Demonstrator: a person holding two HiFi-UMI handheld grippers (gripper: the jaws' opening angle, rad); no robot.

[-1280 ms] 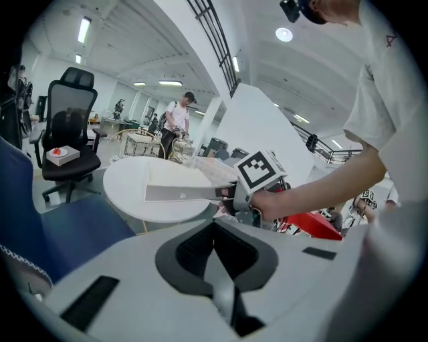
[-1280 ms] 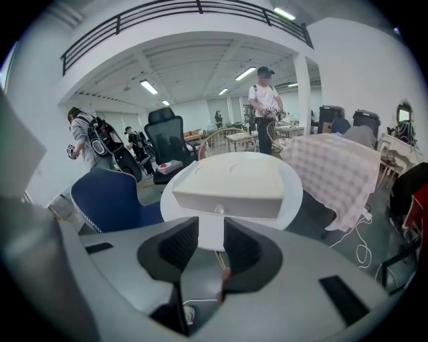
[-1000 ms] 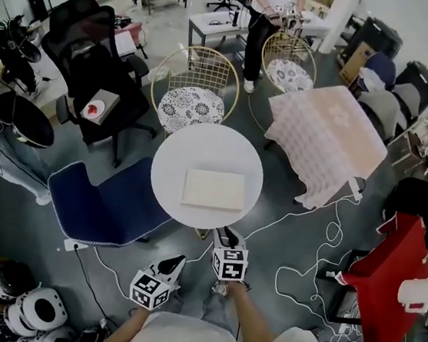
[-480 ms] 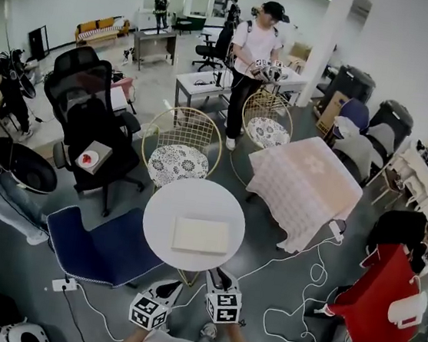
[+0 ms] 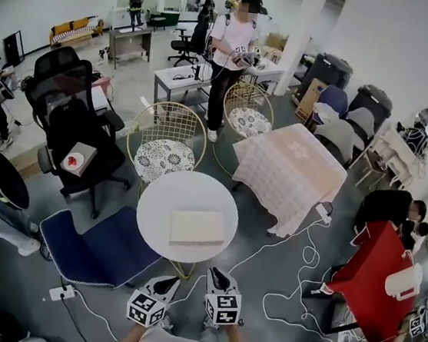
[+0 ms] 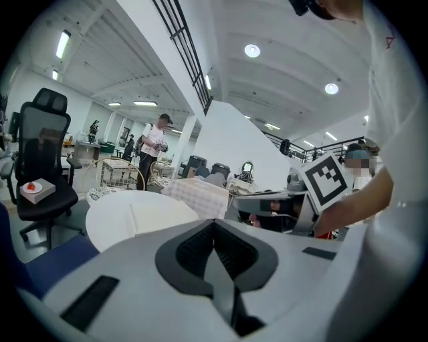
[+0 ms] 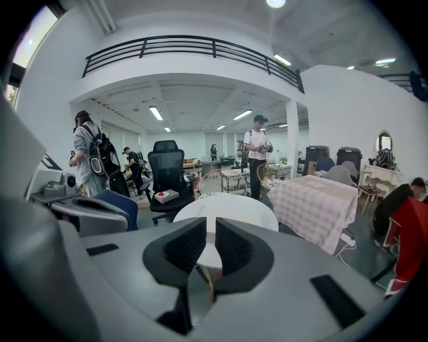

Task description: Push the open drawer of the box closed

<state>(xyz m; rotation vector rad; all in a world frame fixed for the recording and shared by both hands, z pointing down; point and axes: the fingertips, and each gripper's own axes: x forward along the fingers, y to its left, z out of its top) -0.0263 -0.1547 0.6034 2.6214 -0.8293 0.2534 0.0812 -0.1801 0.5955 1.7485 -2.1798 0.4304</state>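
Observation:
A flat white box (image 5: pixel 198 227) lies on the round white table (image 5: pixel 160 198); I cannot tell how its drawer stands from here. Both grippers hang in the air short of the table's near edge, apart from the box. My left gripper (image 5: pixel 168 281) points at the table, and its pads (image 6: pixel 214 230) meet, shut on nothing. To its right, my right gripper (image 5: pixel 215 273) has just been closing its jaws; a narrow gap remains at the right gripper (image 7: pixel 210 244), with nothing in it. The table (image 7: pixel 231 207) shows beyond the jaws.
A blue chair (image 5: pixel 100 247) stands left of the table and two gold wire chairs (image 5: pixel 164 151) behind it. A pink-checked covered table (image 5: pixel 291 172) is at the right. White cables (image 5: pixel 292 288) trail on the floor, with a red stand (image 5: pixel 371 275) beyond. A person (image 5: pixel 229 60) stands far back.
The head view has tipped up, showing more of the room and the table further off. Both grippers stay low in the frame near each other, the right one slightly raised.

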